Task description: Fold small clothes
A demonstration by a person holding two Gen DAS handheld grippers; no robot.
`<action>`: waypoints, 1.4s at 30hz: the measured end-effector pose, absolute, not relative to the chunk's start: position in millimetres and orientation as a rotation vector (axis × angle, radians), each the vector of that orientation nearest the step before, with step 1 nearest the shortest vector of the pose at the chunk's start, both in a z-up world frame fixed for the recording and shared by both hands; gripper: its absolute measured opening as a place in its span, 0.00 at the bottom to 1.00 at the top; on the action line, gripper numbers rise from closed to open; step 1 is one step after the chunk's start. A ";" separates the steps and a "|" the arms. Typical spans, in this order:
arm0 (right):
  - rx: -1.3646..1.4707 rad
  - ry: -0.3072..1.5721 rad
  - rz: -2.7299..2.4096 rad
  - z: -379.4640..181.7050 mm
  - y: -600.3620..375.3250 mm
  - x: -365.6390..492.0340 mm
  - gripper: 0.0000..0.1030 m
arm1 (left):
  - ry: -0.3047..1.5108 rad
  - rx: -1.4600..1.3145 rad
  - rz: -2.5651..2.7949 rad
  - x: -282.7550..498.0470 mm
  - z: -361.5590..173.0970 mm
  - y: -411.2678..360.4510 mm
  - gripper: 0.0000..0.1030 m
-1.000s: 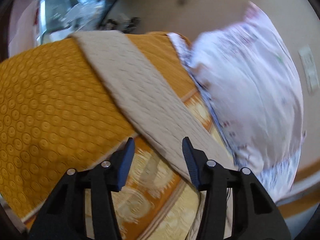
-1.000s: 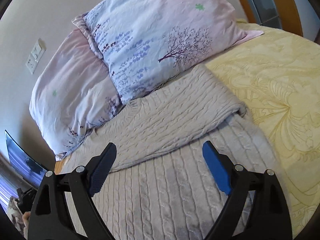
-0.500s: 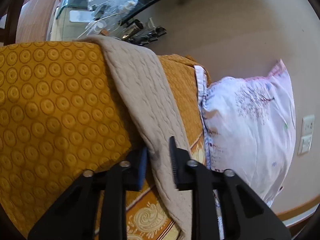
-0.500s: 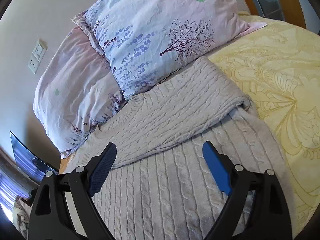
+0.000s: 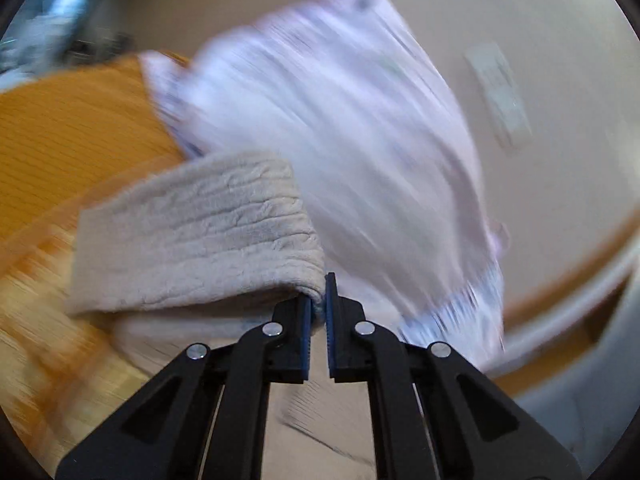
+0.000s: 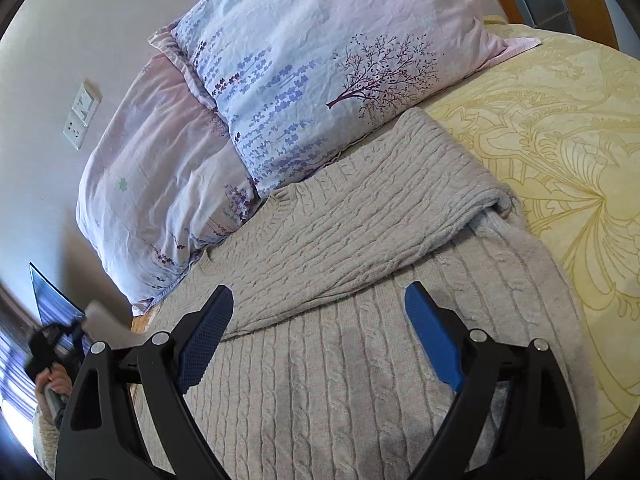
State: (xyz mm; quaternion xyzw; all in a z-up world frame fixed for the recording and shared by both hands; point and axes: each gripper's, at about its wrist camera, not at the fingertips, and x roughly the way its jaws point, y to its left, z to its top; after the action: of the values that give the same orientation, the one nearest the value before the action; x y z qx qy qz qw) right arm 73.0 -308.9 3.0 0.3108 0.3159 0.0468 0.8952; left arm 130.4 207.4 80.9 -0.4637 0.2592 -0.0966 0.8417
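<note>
Since a moment ago, the left gripper [image 5: 318, 312] has clamped the beige sleeve [image 5: 200, 236] and lifts it.
Cable-knit sweater [image 6: 360, 360] lies flat on the bed [image 6: 560, 140] below the pillows [image 6: 320, 60]; right gripper [image 6: 320, 340] hovers wide open above it.

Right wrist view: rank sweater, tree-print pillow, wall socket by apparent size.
1. sweater, fills most of the lower frame, though it lies nearest the camera.
2. tree-print pillow.
3. wall socket, by far the smallest.
</note>
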 end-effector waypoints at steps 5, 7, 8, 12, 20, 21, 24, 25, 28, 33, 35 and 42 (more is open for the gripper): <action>0.594 0.712 0.108 9.5 -301.1 71.9 0.87 | 0.749 -0.817 -0.423 156.2 53.2 78.6 0.07; 0.566 0.721 0.128 19.6 -297.2 69.5 0.87 | 0.864 -0.750 -0.481 160.8 29.0 36.3 0.12; 0.553 0.727 0.138 24.9 -295.7 69.5 0.87 | 0.916 -0.725 -0.486 160.8 18.4 23.7 0.19; 0.432 0.734 0.218 56.2 -282.1 76.5 0.87 | 0.936 -0.744 -0.533 144.7 10.4 34.8 0.44; 0.009 0.704 0.617 81.2 -154.1 109.9 0.54 | 0.762 -0.824 -0.280 112.8 13.4 155.5 0.39; -0.047 0.703 0.663 77.4 -131.1 113.7 0.50 | 0.766 -0.831 -0.261 114.0 9.9 161.8 0.38; -0.214 0.710 0.729 59.5 -68.6 123.3 0.46 | 0.794 -0.844 -0.202 115.3 -3.1 177.6 0.35; -0.255 0.714 0.734 53.6 -55.4 125.6 0.45 | 0.810 -0.852 -0.190 116.8 -8.2 179.9 0.34; -0.367 0.734 0.733 32.9 -21.5 132.7 0.45 | 0.840 -0.867 -0.178 118.7 -19.4 183.8 0.28; -0.464 0.765 0.623 1.9 -3.5 146.7 0.24 | 0.835 -0.859 -0.179 116.8 -21.1 184.5 0.26; -0.397 0.765 0.625 3.5 -13.8 147.6 0.12 | 0.833 -0.863 -0.182 116.7 -21.8 184.7 0.26; 0.077 0.636 0.401 56.0 -124.2 144.0 0.07 | 0.819 -0.863 -0.201 112.8 -18.8 180.1 0.40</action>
State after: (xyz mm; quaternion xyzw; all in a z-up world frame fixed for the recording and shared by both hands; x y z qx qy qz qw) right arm 144.0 -124.2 56.0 0.0376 0.3103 0.1960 0.9295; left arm 112.8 180.1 -18.8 -0.4058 0.3850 -0.0947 0.8235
